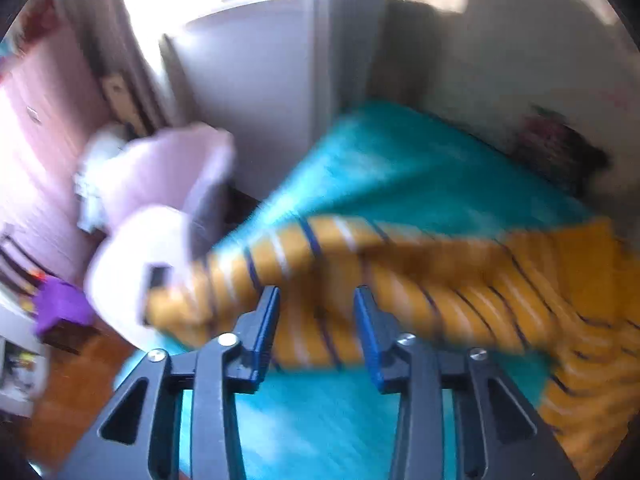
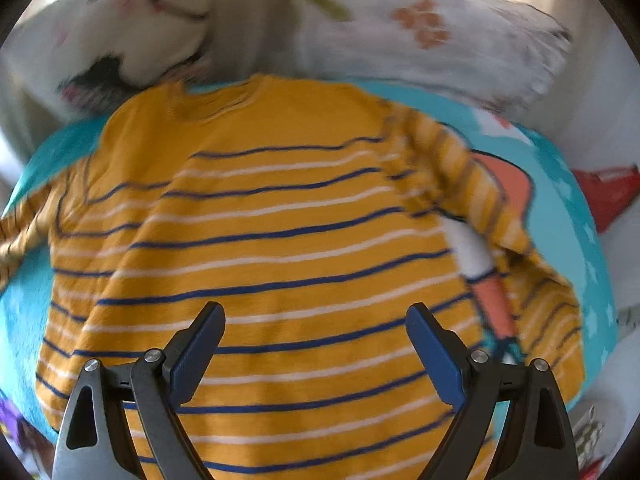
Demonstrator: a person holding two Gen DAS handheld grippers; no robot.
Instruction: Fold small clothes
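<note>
An orange shirt with navy and white stripes (image 2: 280, 232) lies spread on a turquoise blanket (image 2: 24, 320), neck toward the far side. My right gripper (image 2: 316, 320) is open above its lower body and holds nothing. In the left wrist view one striped sleeve (image 1: 320, 256) stretches left across the turquoise blanket (image 1: 400, 176). My left gripper (image 1: 316, 300) is open with its blue fingertips just short of the sleeve, and I cannot tell whether they touch it. The view is motion-blurred.
A white pillow with orange flowers (image 2: 400, 32) lies beyond the shirt. A pale pink bundle (image 1: 160, 200) and a purple item (image 1: 60, 304) sit left of the bed above a wooden floor (image 1: 80, 380). A dark cushion (image 1: 560, 152) lies at the blanket's far right.
</note>
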